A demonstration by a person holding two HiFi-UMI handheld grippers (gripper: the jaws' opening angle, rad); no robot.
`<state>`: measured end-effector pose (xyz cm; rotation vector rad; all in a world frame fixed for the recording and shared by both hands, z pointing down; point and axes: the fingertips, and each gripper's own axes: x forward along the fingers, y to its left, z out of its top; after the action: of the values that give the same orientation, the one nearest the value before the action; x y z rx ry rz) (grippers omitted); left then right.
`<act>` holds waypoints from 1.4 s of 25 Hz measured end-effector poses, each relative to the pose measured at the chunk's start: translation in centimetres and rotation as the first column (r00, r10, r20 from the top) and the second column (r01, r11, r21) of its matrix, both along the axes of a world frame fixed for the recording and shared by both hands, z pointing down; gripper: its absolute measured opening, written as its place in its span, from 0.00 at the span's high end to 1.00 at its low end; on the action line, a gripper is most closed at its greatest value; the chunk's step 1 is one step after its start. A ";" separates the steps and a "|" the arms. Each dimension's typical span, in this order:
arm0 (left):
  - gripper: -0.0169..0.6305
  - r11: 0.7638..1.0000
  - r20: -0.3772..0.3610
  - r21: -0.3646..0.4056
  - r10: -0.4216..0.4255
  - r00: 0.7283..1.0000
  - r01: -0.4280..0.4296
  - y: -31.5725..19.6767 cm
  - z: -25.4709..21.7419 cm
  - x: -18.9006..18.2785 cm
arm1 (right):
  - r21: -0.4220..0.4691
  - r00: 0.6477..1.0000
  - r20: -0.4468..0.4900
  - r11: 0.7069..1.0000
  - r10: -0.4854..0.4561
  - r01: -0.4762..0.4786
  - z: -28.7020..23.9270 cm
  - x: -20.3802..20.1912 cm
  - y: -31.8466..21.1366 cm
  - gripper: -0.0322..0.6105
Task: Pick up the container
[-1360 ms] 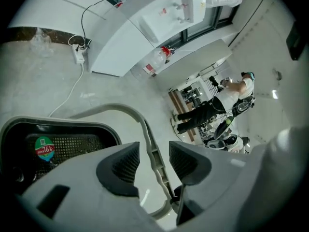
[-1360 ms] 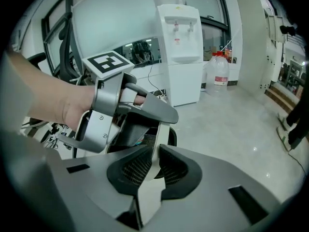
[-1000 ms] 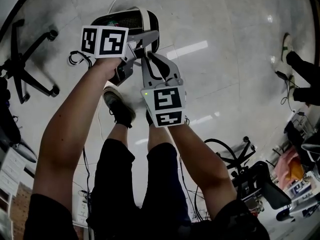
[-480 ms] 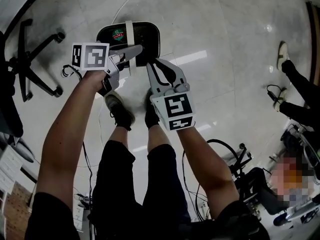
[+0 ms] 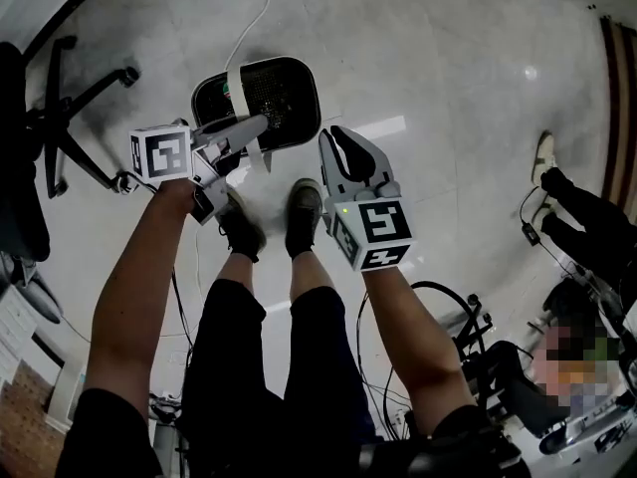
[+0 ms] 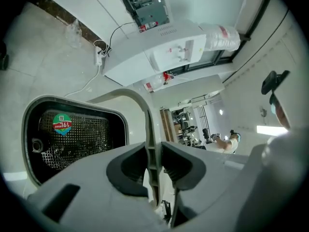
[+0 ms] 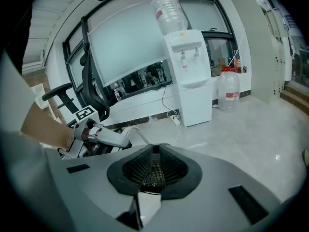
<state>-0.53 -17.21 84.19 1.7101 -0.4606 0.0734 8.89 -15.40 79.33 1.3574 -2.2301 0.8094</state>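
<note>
Head view: I look steeply down from overhead, floor [image 5: 448, 58] well below. Left gripper view: close, low, facing the container [image 6: 72, 139], shared with head view. Right gripper view: level, facing water dispenser [image 7: 189, 76], shared with left.

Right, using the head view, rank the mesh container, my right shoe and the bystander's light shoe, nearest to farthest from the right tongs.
1. Mesh container: at the tips of the right tongs, up and to the left.
2. Right shoe: just below the tongs, on the floor.
3. Bystander's light shoe: far off near the view's right edge.
</note>
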 end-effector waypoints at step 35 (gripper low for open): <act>0.84 0.979 -0.125 0.171 -0.094 0.988 0.114 8.3 -43.5 -6.6 | 0.219 0.996 0.073 0.975 -0.060 0.042 -41.8 -2.9 -0.1 0.93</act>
<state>-7.14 -8.89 40.72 1.8507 -0.4804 -0.1471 6.00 -15.54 37.48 1.3791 -2.4653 0.6253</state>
